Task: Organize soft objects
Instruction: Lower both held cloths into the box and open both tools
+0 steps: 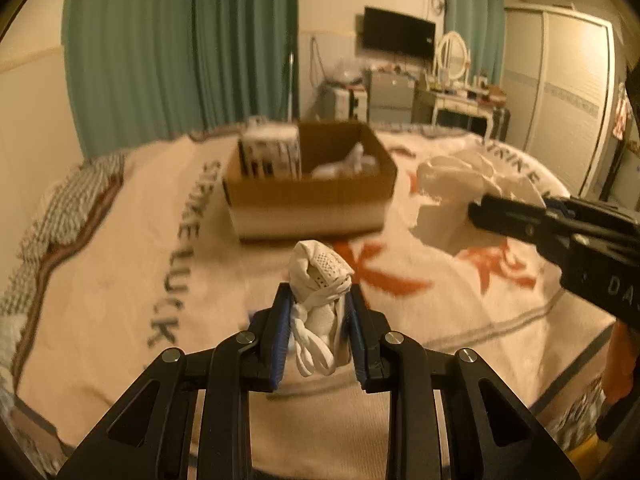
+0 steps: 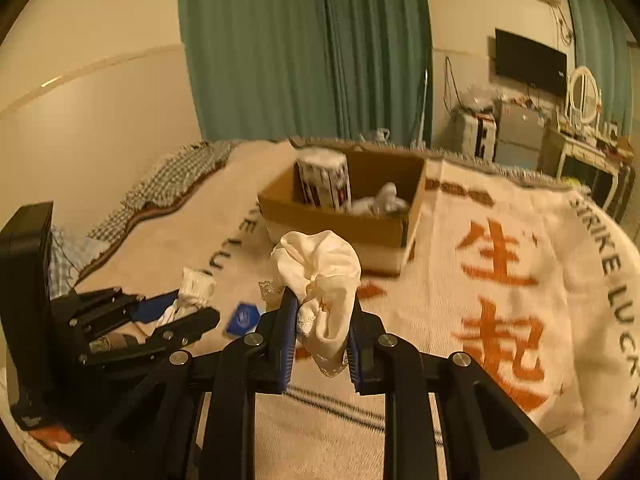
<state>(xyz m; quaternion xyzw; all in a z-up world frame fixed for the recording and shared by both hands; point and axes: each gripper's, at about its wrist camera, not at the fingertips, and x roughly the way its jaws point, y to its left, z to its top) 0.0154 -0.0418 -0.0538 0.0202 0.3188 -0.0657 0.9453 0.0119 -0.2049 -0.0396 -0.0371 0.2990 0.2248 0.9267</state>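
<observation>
Left wrist view: the left gripper (image 1: 318,300) is clamped on a bundled white sock (image 1: 320,280), held above the blanket (image 1: 120,260) just in front of the cardboard box (image 1: 308,196). To the right of the box, the right gripper (image 1: 480,208) grips a cream cloth (image 1: 452,188), also lifted off the blanket. Right wrist view: the right gripper (image 2: 322,312) pinches that cream cloth (image 2: 320,268) in front of the box (image 2: 344,224). Inside the box a printed packet (image 2: 324,180) stands at its left end, with a crumpled white item (image 2: 380,200) beside it. A small blue packet (image 2: 242,318) lies on the blanket (image 2: 420,300), well in front of the box.
</observation>
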